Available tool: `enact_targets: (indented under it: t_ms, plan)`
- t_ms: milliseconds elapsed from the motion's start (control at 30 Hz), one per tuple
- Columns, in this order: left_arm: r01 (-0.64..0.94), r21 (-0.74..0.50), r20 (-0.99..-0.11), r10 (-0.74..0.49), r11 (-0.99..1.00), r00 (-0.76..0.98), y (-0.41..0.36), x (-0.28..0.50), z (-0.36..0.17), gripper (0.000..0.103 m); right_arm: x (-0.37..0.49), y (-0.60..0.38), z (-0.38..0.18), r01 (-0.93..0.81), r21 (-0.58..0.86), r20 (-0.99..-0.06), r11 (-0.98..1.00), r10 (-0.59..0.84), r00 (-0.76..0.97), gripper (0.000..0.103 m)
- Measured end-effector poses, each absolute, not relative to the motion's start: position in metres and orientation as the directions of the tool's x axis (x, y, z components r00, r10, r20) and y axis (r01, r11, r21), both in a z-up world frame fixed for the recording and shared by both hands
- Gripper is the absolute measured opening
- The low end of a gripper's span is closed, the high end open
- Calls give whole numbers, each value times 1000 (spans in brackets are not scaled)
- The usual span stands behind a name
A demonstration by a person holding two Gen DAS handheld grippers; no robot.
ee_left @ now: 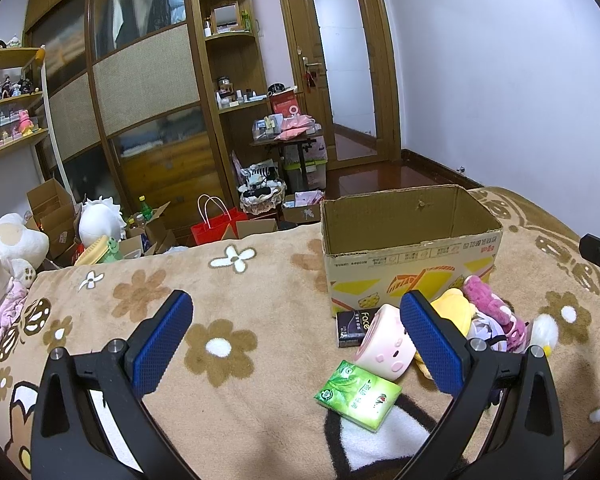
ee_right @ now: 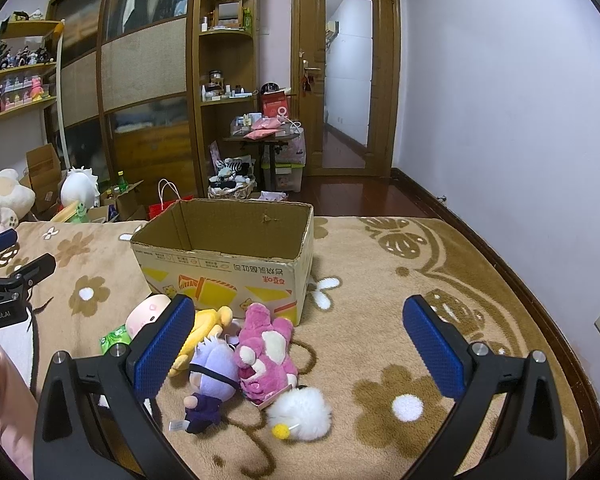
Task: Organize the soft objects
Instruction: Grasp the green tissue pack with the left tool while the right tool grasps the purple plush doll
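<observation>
An open cardboard box stands on the flowered blanket. In front of it lie soft toys: a pink bear, a purple-haired doll, a yellow plush and a white fluffy ball. A pink pig roll, a green tissue pack and a black tissue pack lie beside them. My left gripper hangs open left of the pile, nothing between its fingers. My right gripper is open above the toys, the pink bear lying between its fingers.
The brown blanket covers the bed. Plush toys, boxes and a red bag crowd the floor beyond its far edge. A wardrobe and a door stand behind. The white wall runs along the right.
</observation>
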State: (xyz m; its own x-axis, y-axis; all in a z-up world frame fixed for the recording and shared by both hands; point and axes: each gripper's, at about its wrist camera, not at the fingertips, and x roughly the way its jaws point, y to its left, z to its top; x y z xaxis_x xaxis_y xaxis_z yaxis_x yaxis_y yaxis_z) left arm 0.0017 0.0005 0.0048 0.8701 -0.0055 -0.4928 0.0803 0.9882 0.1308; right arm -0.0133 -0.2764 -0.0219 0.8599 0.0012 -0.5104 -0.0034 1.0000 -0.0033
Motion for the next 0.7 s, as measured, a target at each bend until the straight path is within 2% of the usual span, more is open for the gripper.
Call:
enact_targets:
  t_ms: [333,700]
  plan:
    - [105,101,-559,-31,989,828,13,2,-2,102,-14,-275,-29,-9,-6,-525,1000,4,851,103]
    - [161,32,-712,-90,986,697,7,32,-27,102,8,-276,-45,-11,17,-604,1000,19,796,103]
